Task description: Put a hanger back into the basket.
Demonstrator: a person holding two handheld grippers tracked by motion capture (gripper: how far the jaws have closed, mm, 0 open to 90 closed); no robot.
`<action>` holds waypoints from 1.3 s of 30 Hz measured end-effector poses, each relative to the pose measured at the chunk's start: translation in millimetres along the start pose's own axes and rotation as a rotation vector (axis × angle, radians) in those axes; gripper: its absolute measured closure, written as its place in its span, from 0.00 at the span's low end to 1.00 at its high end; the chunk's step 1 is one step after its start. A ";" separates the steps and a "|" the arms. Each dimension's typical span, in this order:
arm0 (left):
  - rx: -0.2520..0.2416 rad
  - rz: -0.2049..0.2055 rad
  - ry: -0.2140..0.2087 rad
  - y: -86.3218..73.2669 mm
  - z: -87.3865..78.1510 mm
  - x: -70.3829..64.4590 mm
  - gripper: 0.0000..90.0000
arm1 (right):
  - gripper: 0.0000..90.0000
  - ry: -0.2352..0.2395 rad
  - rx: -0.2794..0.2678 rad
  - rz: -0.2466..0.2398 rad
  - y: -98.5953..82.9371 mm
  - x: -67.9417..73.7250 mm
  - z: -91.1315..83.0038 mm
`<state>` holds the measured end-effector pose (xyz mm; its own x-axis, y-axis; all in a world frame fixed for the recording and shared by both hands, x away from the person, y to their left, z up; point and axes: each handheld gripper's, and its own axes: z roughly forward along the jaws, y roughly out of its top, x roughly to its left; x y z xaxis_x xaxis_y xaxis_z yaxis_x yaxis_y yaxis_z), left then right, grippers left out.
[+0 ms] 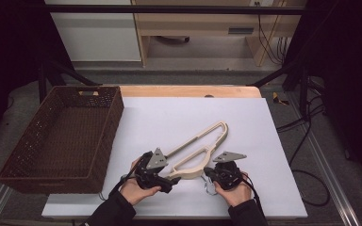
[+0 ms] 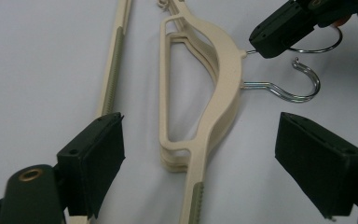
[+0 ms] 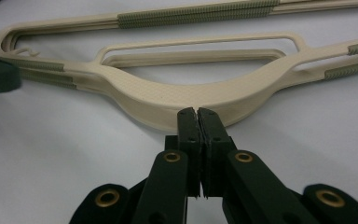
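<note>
From the high view, the cream hangers lie stacked on the white worktop, long axis running away up-right, basket off left. In the left gripper view, the left gripper has its jaws wide open astride the hangers' neck, closest to grab. In the right gripper view, the right gripper has its jaws pinched together at the hook's stem, touching the crown

a brown woven basket sits at the left edge of the white tabletop.
</note>
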<state>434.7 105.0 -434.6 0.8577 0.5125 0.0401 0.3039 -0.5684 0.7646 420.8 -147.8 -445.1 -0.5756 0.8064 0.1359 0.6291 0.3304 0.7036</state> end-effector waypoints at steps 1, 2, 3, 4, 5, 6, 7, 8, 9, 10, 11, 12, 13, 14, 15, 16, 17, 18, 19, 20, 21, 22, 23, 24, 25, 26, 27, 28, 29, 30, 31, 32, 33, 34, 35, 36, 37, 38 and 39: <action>0.008 0.007 -0.007 0.6 3.6 -0.8 0.20 | 0.99 0.003 0.002 -0.001 0.2 -0.4 -0.1; 0.016 0.018 -0.008 0.9 6.9 -1.8 0.21 | 0.99 0.003 0.001 -0.001 0.3 -0.7 0.2; 0.025 0.028 -0.011 1.1 10.3 -3.0 0.23 | 0.99 0.001 0.001 -0.004 0.4 -0.9 0.1; 0.036 0.035 -0.020 1.2 13.6 -4.1 0.25 | 0.99 0.002 -0.003 -0.018 0.3 -1.8 0.1; 0.047 0.045 -0.024 1.2 16.6 -5.0 0.26 | 0.99 0.003 -0.003 -0.018 0.5 -1.7 -0.3; 0.061 0.060 -0.022 1.5 19.5 -6.0 0.28 | 0.99 0.005 -0.003 -0.022 0.7 -1.9 -0.6; 0.068 0.076 -0.013 2.0 22.6 -7.5 0.30 | 0.99 0.004 -0.001 -0.016 1.1 -1.4 -0.9; 0.074 0.091 -0.001 2.9 25.3 -9.0 0.32 | 0.99 0.000 0.001 -0.009 1.3 -0.7 -0.9; 0.076 0.102 0.001 4.1 27.9 -10.3 0.34 | 0.99 0.001 -0.002 -0.026 1.3 -1.5 -1.0; 0.080 0.111 0.001 5.7 30.3 -10.7 0.37 | 0.99 0.002 -0.003 -0.027 1.6 -1.3 -0.9; 0.075 0.108 0.000 6.9 33.3 -11.9 0.38 | 0.99 0.007 -0.004 -0.025 1.8 -1.0 -1.0; 0.072 0.111 0.001 7.9 36.2 -12.9 0.40 | 0.99 0.003 -0.003 -0.025 1.8 -0.9 -1.2; 0.087 0.129 -0.006 9.1 38.2 -12.9 0.42 | 0.99 0.003 -0.003 -0.022 1.8 -0.7 -1.3; 0.081 0.127 -0.007 9.6 40.7 -14.3 0.43 | 0.99 0.004 -0.004 -0.026 1.8 -0.9 -1.3; 0.094 0.147 0.001 10.3 42.0 -14.6 0.45 | 0.99 0.007 -0.004 -0.021 1.8 -0.3 -1.5; 0.091 0.142 0.003 10.5 44.3 -15.9 0.47 | 0.99 0.004 -0.003 -0.026 1.8 -0.7 -1.4; 0.100 0.151 0.002 11.1 45.8 -15.9 0.49 | 0.99 0.008 -0.004 -0.021 1.8 -0.3 -1.8; 0.099 0.149 0.006 11.3 47.9 -16.2 0.51 | 0.99 0.012 -0.008 -0.017 2.1 0.0 -1.8; 0.109 0.156 0.003 12.1 49.2 -15.4 0.52 | 0.99 0.004 -0.001 -0.027 2.1 -0.5 -2.3; 0.115 0.159 0.002 12.8 50.8 -15.2 0.55 | 0.99 0.003 -0.001 -0.021 2.4 0.2 -2.6; 0.113 0.156 0.003 13.2 52.6 -15.5 0.56 | 0.99 -0.002 0.003 -0.003 2.9 1.6 -2.8; 0.121 0.164 0.002 13.5 53.7 -15.5 0.58 | 0.99 0.004 0.001 0.003 3.1 2.0 -3.1; 0.123 0.167 0.004 13.3 54.9 -15.8 0.60 | 0.99 -0.003 0.002 -0.006 3.0 1.5 -3.2; 0.127 0.171 0.003 13.1 55.7 -16.0 0.62 | 0.99 -0.004 0.002 -0.010 3.1 1.4 -3.5; 0.136 0.181 0.000 13.2 55.4 -15.7 0.64 | 0.99 -0.001 -0.003 -0.021 2.9 0.9 -3.6; 0.124 0.165 -0.007 12.7 56.0 -17.3 0.65 | 0.99 0.002 -0.004 -0.025 2.7 0.8 -4.1; 0.131 0.177 -0.004 13.0 55.4 -17.5 0.67 | 0.99 0.002 -0.004 -0.021 3.0 1.3 -4.5; 0.131 0.178 -0.004 13.2 55.1 -18.0 0.68 | 0.99 -0.003 -0.002 -0.015 3.5 2.2 -4.9; 0.139 0.187 -0.003 13.7 54.0 -17.1 0.70 | 0.99 -0.006 -0.006 -0.028 3.4 1.9 -4.9; 0.126 0.175 -0.002 13.3 54.2 -17.6 0.72 | 0.99 -0.008 -0.004 -0.021 4.1 3.1 -5.4; 0.130 0.175 -0.003 13.6 53.4 -16.6 0.73 | 0.99 -0.002 -0.007 -0.026 4.3 3.3 -5.9; 0.125 0.164 -0.008 13.6 53.2 -16.0 0.75 | 0.99 -0.003 -0.009 -0.031 4.5 3.4 -6.3; 0.126 0.165 -0.011 13.6 52.8 -15.2 0.75 | 0.99 -0.003 -0.008 -0.047 4.4 2.5 -7.0; 0.139 0.177 -0.011 14.2 51.9 -14.0 0.75 | 0.99 -0.004 -0.008 -0.053 4.5 2.4 -7.2; 0.129 0.167 -0.013 14.0 52.3 -15.3 0.76 | 0.99 -0.001 -0.009 -0.053 4.7 2.6 -7.3; 0.137 0.180 -0.011 14.2 51.8 -15.3 0.76 | 0.99 0.003 -0.009 -0.052 4.8 3.2 -7.5; 0.142 0.185 -0.010 14.8 51.2 -15.6 0.77 | 0.99 -0.008 -0.005 -0.042 5.0 4.9 -7.9; 0.144 0.194 -0.008 15.1 50.7 -15.7 0.77 | 0.99 -0.008 -0.005 -0.042 5.0 4.9 -7.9; 0.140 0.190 -0.012 15.2 50.4 -16.4 0.77 | 0.98 -0.003 -0.009 -0.057 5.4 4.3 -8.4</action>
<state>446.2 55.5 -456.1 0.9095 0.3808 0.1668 0.1904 -0.7383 0.6470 417.3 -146.6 -434.8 -0.6088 0.7877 0.0938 0.5904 0.3710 0.7167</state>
